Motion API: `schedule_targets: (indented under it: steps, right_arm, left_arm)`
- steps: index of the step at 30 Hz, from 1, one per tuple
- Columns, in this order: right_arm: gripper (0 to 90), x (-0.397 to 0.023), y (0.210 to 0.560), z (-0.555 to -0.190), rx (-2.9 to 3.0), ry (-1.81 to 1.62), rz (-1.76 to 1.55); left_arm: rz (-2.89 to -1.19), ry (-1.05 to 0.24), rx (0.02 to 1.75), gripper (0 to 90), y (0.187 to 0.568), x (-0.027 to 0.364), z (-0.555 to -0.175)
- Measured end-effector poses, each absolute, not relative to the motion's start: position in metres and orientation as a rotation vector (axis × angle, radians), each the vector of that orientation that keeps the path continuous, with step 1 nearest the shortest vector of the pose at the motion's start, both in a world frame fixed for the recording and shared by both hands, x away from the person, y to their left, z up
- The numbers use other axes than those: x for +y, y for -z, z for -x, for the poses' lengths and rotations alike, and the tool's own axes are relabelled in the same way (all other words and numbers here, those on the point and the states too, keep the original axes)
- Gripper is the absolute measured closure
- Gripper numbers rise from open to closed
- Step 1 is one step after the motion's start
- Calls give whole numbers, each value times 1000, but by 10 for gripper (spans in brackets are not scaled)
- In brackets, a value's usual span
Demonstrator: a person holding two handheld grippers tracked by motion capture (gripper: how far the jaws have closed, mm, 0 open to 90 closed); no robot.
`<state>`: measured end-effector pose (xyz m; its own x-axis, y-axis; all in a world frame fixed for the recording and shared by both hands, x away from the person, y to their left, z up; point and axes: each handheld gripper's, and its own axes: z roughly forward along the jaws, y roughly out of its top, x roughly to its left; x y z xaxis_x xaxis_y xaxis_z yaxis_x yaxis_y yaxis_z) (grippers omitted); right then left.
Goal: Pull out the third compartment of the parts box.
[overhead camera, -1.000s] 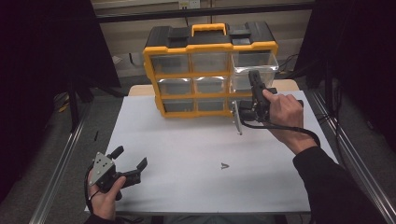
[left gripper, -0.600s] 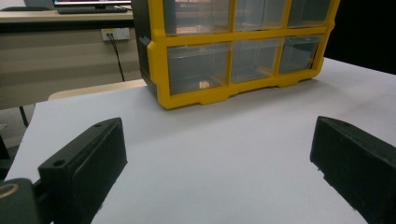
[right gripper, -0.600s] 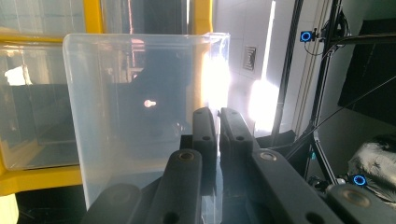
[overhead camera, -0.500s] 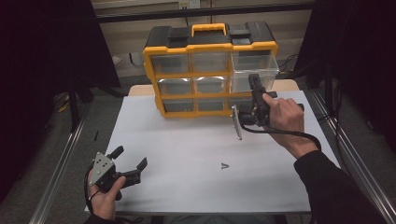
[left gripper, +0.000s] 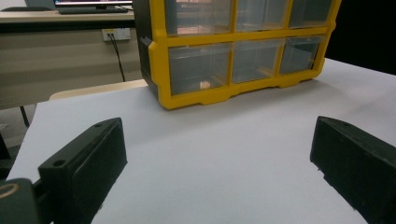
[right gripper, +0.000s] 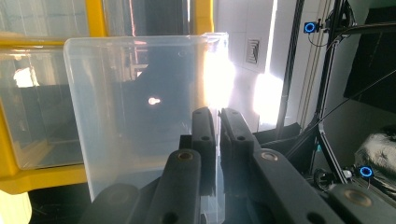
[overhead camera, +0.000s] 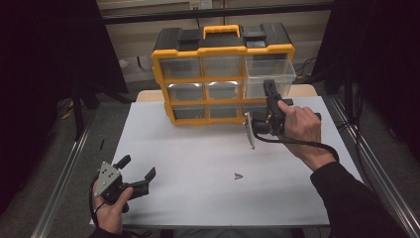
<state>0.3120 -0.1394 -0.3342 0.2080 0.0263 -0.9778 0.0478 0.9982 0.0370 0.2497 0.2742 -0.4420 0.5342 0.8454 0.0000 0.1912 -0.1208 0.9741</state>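
- Little has moved since the earlier frames: both hands sit where they were.
- Right gripper (overhead camera: 268,89) is clamped on the front wall of the clear drawer (overhead camera: 270,74), which sticks out of the yellow organizer (overhead camera: 198,79) at top right.
- Left gripper (overhead camera: 136,171) rests wide open on the desk (overhead camera: 198,163), holding nothing.
- Step, likely: sliding the drawer. Next: a straight, level pull or push.

Counter (overhead camera: 198,163), white top: yellow drawer organizer (overhead camera: 208,119) standing beyond the fingers; small dark piece (overhead camera: 239,176) lying between the fingers.
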Motion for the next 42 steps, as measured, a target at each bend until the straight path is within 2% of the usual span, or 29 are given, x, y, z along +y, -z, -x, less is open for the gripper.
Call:
schedule_targets:
  steps: [11, 19, 23, 33, 42]
  right_arm:
    - [831, -141, 331, -312, 1376, 6, -63]
    - [748, -142, 329, -313, 1395, -38, -76]
    - [678, -143, 328, -312, 1402, -64, -100]
    - [357, -147, 322, -307, 1418, -118, -124]
    - [147, -147, 322, -305, 1448, -132, -129]
  left_arm:
    - [-1615, -698, 893, 36, 443, 273, -250]
    - [-1616, -696, 898, 36, 443, 274, -251]
    - [-1618, -697, 896, 36, 443, 274, -250]
    - [-1611, -696, 900, 36, 443, 273, -250]
    - [-1618, -699, 897, 36, 443, 274, -250]
